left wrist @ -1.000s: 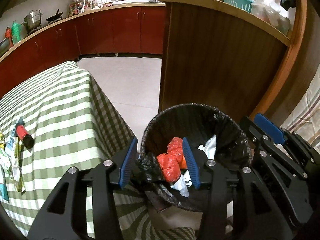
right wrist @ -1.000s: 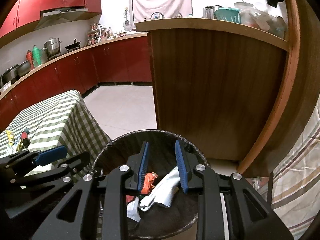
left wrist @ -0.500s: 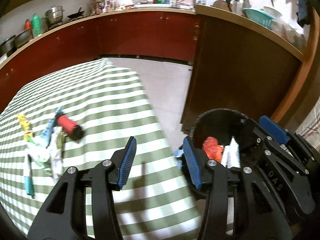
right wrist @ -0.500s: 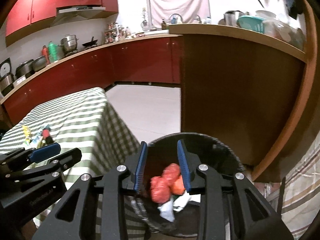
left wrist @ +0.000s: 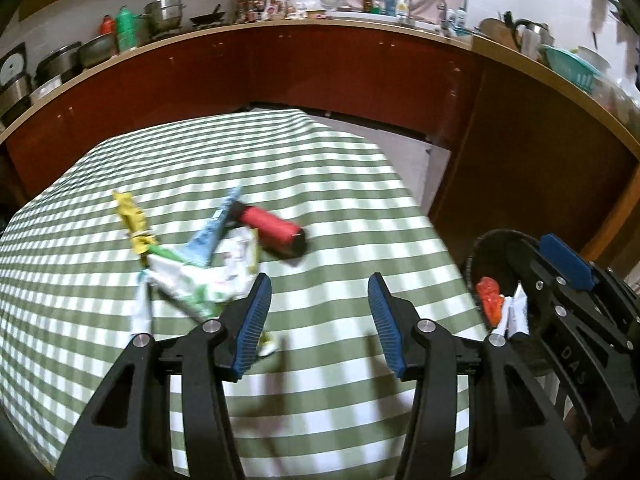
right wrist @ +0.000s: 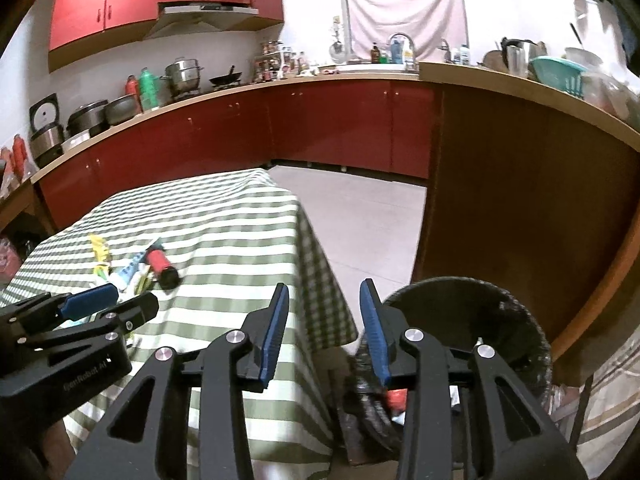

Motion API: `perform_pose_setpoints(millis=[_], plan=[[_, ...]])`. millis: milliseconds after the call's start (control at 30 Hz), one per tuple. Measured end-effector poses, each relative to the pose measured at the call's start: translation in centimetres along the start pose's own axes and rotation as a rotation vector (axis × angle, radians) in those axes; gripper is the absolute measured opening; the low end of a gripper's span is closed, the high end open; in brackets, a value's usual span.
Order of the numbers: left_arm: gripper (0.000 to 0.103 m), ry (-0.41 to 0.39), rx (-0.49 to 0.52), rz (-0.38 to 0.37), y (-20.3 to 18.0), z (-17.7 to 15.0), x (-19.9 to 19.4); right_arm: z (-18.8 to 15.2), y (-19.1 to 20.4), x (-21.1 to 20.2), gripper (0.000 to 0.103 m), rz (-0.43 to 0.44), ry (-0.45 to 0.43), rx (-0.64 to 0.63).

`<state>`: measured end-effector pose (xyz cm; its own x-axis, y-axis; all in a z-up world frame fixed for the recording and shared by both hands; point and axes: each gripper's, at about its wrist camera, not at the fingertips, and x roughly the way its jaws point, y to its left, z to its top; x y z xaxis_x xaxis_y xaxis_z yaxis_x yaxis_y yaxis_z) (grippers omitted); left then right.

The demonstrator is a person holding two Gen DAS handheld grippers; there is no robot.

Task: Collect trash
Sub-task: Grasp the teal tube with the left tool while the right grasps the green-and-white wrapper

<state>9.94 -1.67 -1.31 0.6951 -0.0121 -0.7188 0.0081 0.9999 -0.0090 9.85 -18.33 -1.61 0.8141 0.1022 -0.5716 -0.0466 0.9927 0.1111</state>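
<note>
While both grippers hang over the green-checked tabletop (left wrist: 328,200), neither has anything between its pads. The left gripper (left wrist: 318,320) stands moderately open, its jaws having just widened a little, with bare cloth showing in the gap. The right gripper (right wrist: 324,332) is narrower but also parted, its jaws having just been opening, and it sits above the tabletop's edge beside the bin (right wrist: 516,320). A heap of trash lies on the cloth: a red cylinder (left wrist: 276,230), a yellow wrapper (left wrist: 130,216), a light blue wrapper (left wrist: 212,236) and white-and-green wrappers (left wrist: 192,280), the last touching the left gripper's left finger in the picture. The black-lined bin stands off the tabletop's right edge and holds an orange scrap (left wrist: 491,300) and white paper (left wrist: 518,312).
</note>
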Motion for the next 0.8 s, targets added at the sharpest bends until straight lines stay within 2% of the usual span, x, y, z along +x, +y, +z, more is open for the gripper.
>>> perform_pose_setpoints(millis=[333, 367, 567, 800], plan=[[0.055, 0.002, -0.066, 0.068, 4.9, -0.7, -1.2, -0.1, 3.1, -0.1, 0.042, 0.036, 0.007, -0.041], [0.058, 0.007, -0.080, 0.082, 5.7, -0.9, -1.1, -0.1, 3.5, -0.1, 0.043, 0.039, 0.008, -0.044], [0.059, 0.056, -0.132, 0.142, 9.0, -2.6, -0.2, -0.2, 5.5, 0.2, 0.043, 0.066, 0.022, -0.065], [0.059, 0.109, -0.166, 0.127, 11.3, -3.5, 1.3, -0.2, 7.6, 0.7, 0.045, 0.097, 0.035, -0.097]])
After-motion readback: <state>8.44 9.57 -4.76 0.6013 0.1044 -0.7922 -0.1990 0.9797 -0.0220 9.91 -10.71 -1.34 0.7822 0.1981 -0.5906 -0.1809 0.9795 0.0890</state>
